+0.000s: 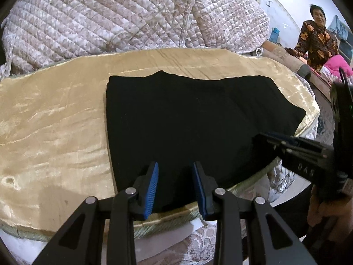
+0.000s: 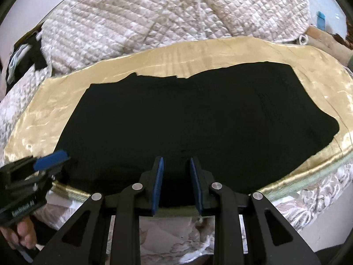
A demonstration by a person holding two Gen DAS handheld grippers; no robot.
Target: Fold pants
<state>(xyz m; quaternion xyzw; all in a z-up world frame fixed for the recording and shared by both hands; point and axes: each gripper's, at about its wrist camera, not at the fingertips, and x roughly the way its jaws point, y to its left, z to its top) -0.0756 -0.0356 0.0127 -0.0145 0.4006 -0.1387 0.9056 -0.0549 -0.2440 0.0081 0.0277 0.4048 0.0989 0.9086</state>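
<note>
The black pants (image 1: pixel 187 119) are lying flat and folded on the gold satin cloth (image 1: pixel 53 128), filling the middle of both views, with the quilted bedding (image 1: pixel 110 15) bulging behind at twelve o'clock. The left gripper (image 1: pixel 175 176) is hovering at six o'clock over the near hem, blue pads parted, nothing pinched between them. The right gripper (image 2: pixel 176 172) is sitting over the near edge too, jaws apart, only dark fabric showing in the gap, no pinch visible. In the left view, the other tool is poking in at four o'clock. A person in a patterned shirt (image 1: pixel 315 42) is standing at two o'clock.
</note>
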